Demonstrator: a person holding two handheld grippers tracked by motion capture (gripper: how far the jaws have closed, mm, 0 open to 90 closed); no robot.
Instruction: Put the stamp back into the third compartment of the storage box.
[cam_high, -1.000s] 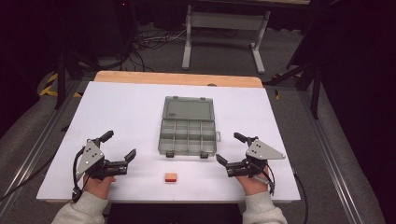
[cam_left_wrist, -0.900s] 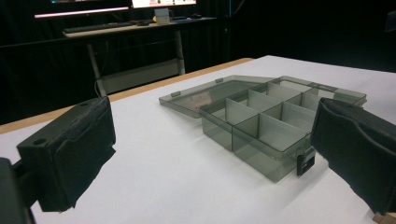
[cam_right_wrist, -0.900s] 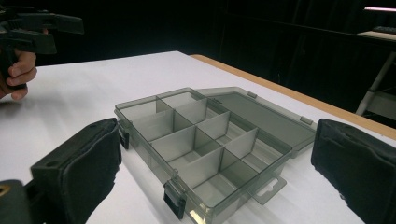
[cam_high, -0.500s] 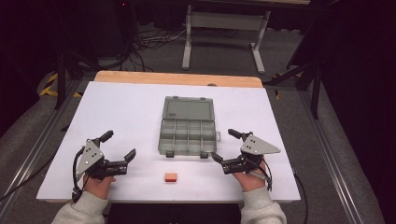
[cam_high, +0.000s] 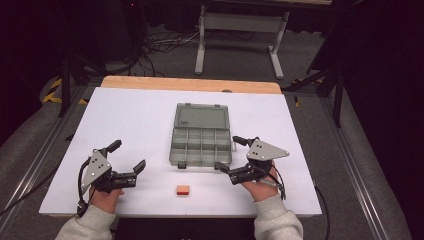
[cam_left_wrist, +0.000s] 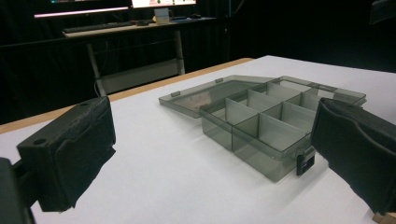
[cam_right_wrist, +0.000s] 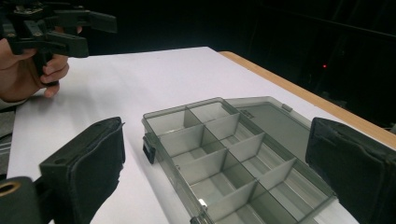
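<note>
Both jaws apart, empty: left gripper (cam_high: 129, 156) w/ orange block (cam_high: 183, 189) beside, right gripper (cam_high: 234, 154) touching open organizer box (cam_high: 201, 135).

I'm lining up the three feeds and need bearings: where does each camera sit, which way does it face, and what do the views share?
High view: above the person's side, looking forward and down on the white table; forearms, left gripper and right gripper enter below.
Left gripper view: rides that gripper, facing the open organizer box between its black jaws.
Right gripper view: rides that gripper, facing the box, the person's left hand beyond.
Shared: all three see the box.
</note>
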